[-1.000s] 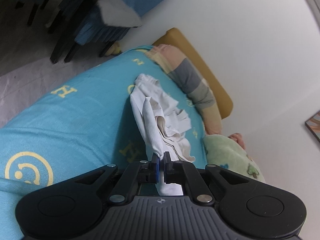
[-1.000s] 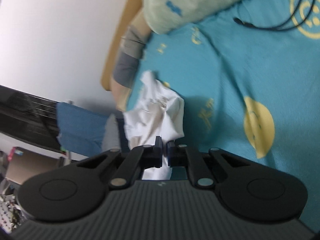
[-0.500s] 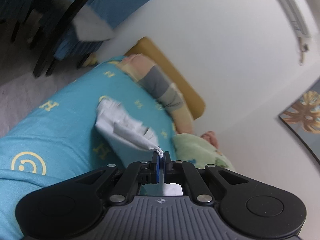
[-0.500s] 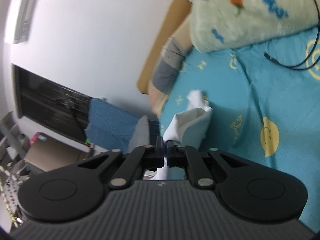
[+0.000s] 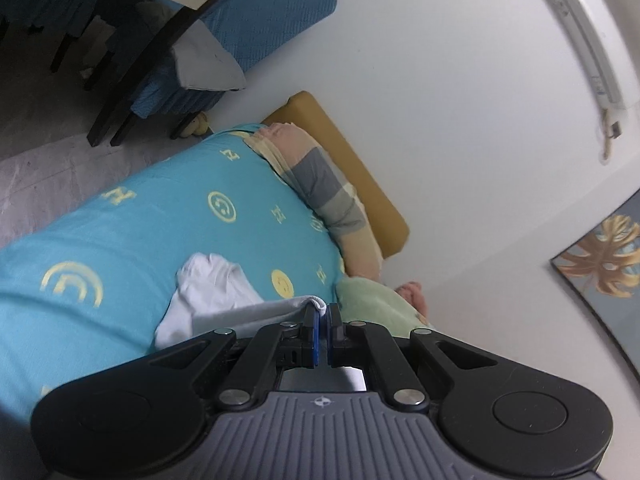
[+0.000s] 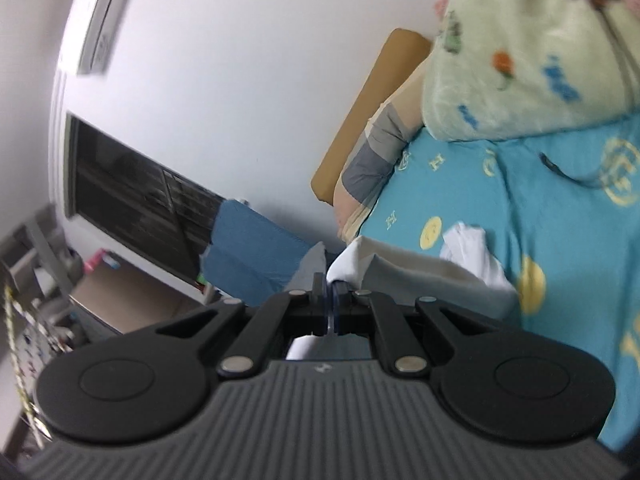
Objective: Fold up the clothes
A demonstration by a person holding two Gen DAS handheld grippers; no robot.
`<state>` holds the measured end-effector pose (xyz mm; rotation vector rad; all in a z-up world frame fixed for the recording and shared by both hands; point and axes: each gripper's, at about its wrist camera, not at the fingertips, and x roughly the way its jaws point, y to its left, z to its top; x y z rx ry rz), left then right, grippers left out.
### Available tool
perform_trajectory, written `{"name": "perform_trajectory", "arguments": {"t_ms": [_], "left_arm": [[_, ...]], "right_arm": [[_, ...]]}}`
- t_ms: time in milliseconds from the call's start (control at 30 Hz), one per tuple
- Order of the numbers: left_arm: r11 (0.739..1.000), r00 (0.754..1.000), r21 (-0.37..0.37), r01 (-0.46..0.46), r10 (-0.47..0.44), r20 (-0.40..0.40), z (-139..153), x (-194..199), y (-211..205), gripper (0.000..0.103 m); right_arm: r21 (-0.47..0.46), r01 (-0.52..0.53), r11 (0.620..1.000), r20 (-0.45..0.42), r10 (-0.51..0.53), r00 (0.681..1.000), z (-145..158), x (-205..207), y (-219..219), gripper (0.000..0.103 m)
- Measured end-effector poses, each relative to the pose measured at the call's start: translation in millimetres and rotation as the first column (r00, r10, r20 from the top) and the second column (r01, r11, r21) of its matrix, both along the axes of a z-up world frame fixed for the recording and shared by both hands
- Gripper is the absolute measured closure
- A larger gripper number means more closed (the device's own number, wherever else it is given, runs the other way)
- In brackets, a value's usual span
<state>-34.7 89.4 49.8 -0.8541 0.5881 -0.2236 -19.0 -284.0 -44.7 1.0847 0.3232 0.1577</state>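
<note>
Step in hand, as I read it: garment lifted by 2 corners and stretched out flat above the bed, ready to be laid down for the first fold.

Left tongs [image 5: 322, 314], lower centre of the left wrist view, are pressed together on a bunched bit of the white garment [image 5: 216, 292]. Cloth runs from the pinch toward the lower left of the frame as a taut greyish band, w/ a looser white lobe beyond it hanging over or lying on the teal bedsheet [image 5: 132, 224]; can't tell which.

Right tongs [image 6: 331, 286], centre of the right wrist view, also pinch a white corner of the garment [image 6: 420, 268]. From there the cloth stretches to the right of the frame, w/ a small white flap further right over the teal bedsheet [image 6: 560, 216].

So the thing sits right at both tips, spanning between them, mostly off the bed.

Nearby: striped pillow [image 5: 320, 184] along the yellow headboard [image 5: 352, 168] at centre right, green blanket [image 6: 520, 48] upper right of the right view, well apart from the cloth.

Next move, my guess: keep both grips firm, lower the span evenly onto open sheet away from pillow & blanket, keep tension so no creases form, then bring one edge over the other.
</note>
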Motion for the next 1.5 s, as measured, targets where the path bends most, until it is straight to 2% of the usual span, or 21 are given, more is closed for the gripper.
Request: {"name": "perform_trajectory", "arguments": {"t_ms": [67, 167, 267, 367, 500, 567, 600, 667, 700, 733, 767, 833, 933, 967, 1033, 1100, 1167, 1233, 1333, 1400, 1500], "left_arm": [[0.999, 0.999, 0.038, -0.01, 0.012, -0.031, -3.9, 41.0, -3.4, 0.099], [0.993, 0.999, 0.116, -0.003, 0.009, -0.051, -17.9, 100.6, -13.8, 0.099], [0.979, 0.997, 0.202, 0.014, 0.001, -0.075, -45.2, 156.9, -27.0, 0.099], [0.963, 0.996, 0.269, 0.017, 0.007, -0.085, -80.9, 195.0, -34.6, 0.099], [0.942, 0.997, 0.334, 0.04, -0.015, -0.077, -124.7, 217.1, -30.9, 0.097], [0.935, 0.995, 0.35, 0.054, -0.023, -0.092, -132.9, 220.4, -28.1, 0.093], [0.932, 0.995, 0.357, 0.061, -0.027, -0.1, -136.4, 221.8, -26.7, 0.085], [0.922, 0.994, 0.377, 0.084, -0.049, -0.1, -137.8, 221.9, -26.6, 0.064], [0.915, 0.994, 0.391, 0.1, -0.07, -0.089, -134.7, 220.2, -28.4, 0.048], [0.903, 0.993, 0.413, 0.115, -0.088, -0.083, -136.3, 218.7, -33.5, 0.035], [0.891, 0.991, 0.435, 0.13, -0.106, -0.079, -138.6, 217.3, -39.1, 0.031], [0.863, 0.987, 0.48, 0.159, -0.141, -0.073, -143.2, 214.4, -50.3, 0.023], [0.815, 0.979, 0.544, 0.198, -0.194, -0.066, -150.2, 210.1, -67.1, 0.023], [0.798, 0.975, 0.565, 0.21, -0.212, -0.064, -152.6, 208.6, -72.6, 0.023], [0.761, 0.967, 0.605, 0.233, -0.247, -0.063, -157.2, 205.8, -83.8, 0.023], [0.732, 0.961, 0.634, 0.25, -0.266, -0.071, -163.9, 207.0, -92.7, 0.023], [0.715, 0.96, 0.649, 0.259, -0.264, -0.092, -173.2, 213.7, -98.5, 0.024], [0.708, 0.959, 0.656, 0.261, -0.268, -0.093, -174.2, 216.6, -98.0, 0.024], [0.709, 0.959, 0.657, 0.257, -0.269, -0.085, -166.2, 211.6, -96.1, 0.024], [0.708, 0.959, 0.659, 0.252, -0.276, -0.07, -158.3, 204.1, -95.2, 0.024], [0.714, 0.958, 0.651, 0.258, -0.274, -0.08, -148.3, 182.2, -93.5, 0.024]], "right_arm": [[-0.039, -0.001, 0.999, -0.045, -0.001, 0.999, 1.6, 40.6, -2.3, 0.097], [-0.132, -0.013, 0.991, -0.128, -0.004, 0.992, -14.2, 102.7, 0.3, 0.097], [-0.227, -0.036, 0.973, -0.211, -0.014, 0.977, -33.2, 164.7, 4.0, 0.097], [-0.291, -0.074, 0.954, -0.28, -0.011, 0.96, -62.3, 215.8, 7.2, 0.097], [-0.278, -0.137, 0.951, -0.319, 0.043, 0.947, -111.2, 241.5, 6.9, 0.095], [-0.256, -0.173, 0.951, -0.329, 0.083, 0.941, -123.3, 243.4, 6.1, 0.095], [-0.258, -0.194, 0.946, -0.335, 0.101, 0.937, -125.5, 242.4, 6.3, 0.094], [-0.26, -0.214, 0.942, -0.363, 0.11, 0.925, -125.9, 234.9, 8.0, 0.083], [-0.263, -0.222, 0.939, -0.357, 0.119, 0.927, -123.9, 229.4, 10.0, 0.06], [-0.268, -0.229, 0.936, -0.332, 0.134, 0.934, -120.8, 223.3, 12.6, 0.029], [-0.273, -0.237, 0.932, -0.308, 0.149, 0.94, -117.7, 217.2, 15.1, 0.019], [-0.343, -0.26, 0.903, -0.273, 0.169, 0.947, -112.8, 211.8, 24.7, 0.019], [-0.426, -0.289, 0.858, -0.271, 0.184, 0.945, -113.3, 215.6, 36.4, 0.021], [-0.439, -0.298, 0.848, -0.283, 0.185, 0.941, -115.7, 219.7, 38.8, 0.029], [-0.51, -0.313, 0.801, -0.304, 0.172, 0.937, -120.7, 230.8, 47.3, 0.053], [-0.566, -0.331, 0.755, -0.322, 0.168, 0.932, -127.0, 244.2, 55.4, 0.065], [-0.611, -0.35, 0.71, -0.338, 0.166, 0.926, -133.8, 258.0, 63.1, 0.065], [-0.649, -0.363, 0.669, -0.348, 0.164, 0.923, -138.2, 268.3, 69.4, 0.065], [-0.681, -0.364, 0.636, -0.349, 0.156, 0.924, -133.4, 263.6, 74.6, 0.065], [-0.686, -0.374, 0.625, -0.357, 0.159, 0.921, -128.3, 257.7, 78.3, 0.064], [-0.672, -0.391, 0.629, -0.348, 0.199, 0.916, -116.8, 242.4, 82.5, 0.064]]}}
